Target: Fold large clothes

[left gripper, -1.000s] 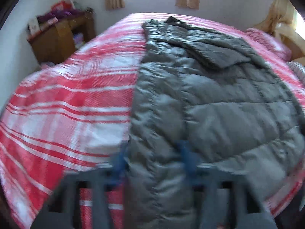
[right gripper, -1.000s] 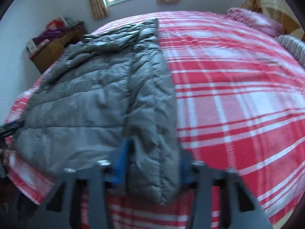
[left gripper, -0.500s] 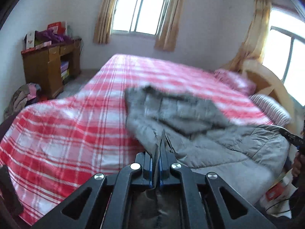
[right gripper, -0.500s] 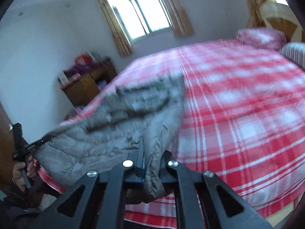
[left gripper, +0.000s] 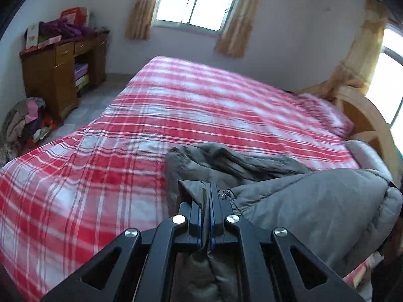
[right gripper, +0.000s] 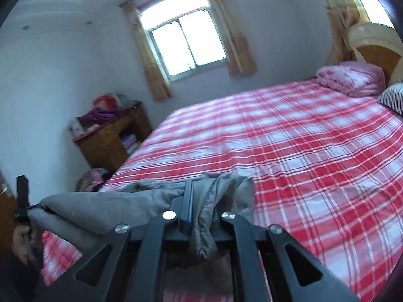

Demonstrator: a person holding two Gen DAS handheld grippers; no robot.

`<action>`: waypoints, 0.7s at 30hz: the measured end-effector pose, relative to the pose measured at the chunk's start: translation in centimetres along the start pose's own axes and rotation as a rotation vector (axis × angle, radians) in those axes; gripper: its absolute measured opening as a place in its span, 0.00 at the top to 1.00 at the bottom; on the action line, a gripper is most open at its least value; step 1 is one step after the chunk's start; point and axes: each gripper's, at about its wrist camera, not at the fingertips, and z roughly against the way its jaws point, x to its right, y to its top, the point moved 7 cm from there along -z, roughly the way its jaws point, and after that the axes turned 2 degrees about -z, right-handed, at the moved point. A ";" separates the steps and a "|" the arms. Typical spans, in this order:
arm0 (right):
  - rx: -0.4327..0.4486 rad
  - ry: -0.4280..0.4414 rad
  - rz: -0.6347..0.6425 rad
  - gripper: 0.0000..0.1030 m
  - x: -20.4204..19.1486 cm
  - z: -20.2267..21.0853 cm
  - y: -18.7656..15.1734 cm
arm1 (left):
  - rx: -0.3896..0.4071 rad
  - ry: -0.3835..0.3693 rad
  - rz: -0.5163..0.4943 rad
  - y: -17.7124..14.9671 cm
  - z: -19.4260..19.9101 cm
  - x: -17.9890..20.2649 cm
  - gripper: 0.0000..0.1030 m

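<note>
Both grippers have closed tight on the grey jacket [left gripper: 314, 206]: the left gripper [left gripper: 206, 209] pinches a thin fold of its edge between the pads, and the right gripper [right gripper: 199, 201] clamps a thicker bunch of the opposite corner. The hem end is lifted off the bed [left gripper: 176, 115], stretched between the two sets of fingers, while the rest of the jacket trails ahead of the fingertips and lies crumpled on the plaid cover. This looks like the lift-and-carry part of a fold. Next, I judge, the held edge must travel forward over the resting half and be lowered evenly, both grips kept firm so the slippery padded cloth does not slide out or land skewed.
</note>
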 end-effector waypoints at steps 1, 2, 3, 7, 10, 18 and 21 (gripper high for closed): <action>-0.012 -0.014 -0.012 0.91 0.6 -2.0 0.4 | -0.009 0.003 -0.003 0.3 -1.3 -0.1 0.97; -0.019 -0.028 -0.011 0.91 1.0 -2.9 0.4 | -0.016 0.020 -0.015 0.7 -2.7 -0.1 0.96; -0.031 -0.060 -0.008 0.91 1.7 -5.0 0.5 | -0.035 0.046 -0.001 1.0 -4.6 -0.6 0.93; -0.084 -0.112 -0.012 0.91 3.7 -9.4 0.0 | -0.097 0.050 0.077 1.2 -8.0 -2.6 0.91; -0.119 -0.121 -0.019 0.91 4.9 -12.0 -0.3 | -0.055 0.102 0.132 2.1 -8.3 -5.0 0.78; -0.191 -0.206 -0.041 0.41 6.5 -16.4 -0.3 | 0.210 0.479 0.166 5.0 -2.5 -7.5 0.28; -0.091 -0.311 0.022 0.26 5.1 -14.6 1.1 | 0.278 0.510 0.048 5.5 -2.1 -3.1 0.24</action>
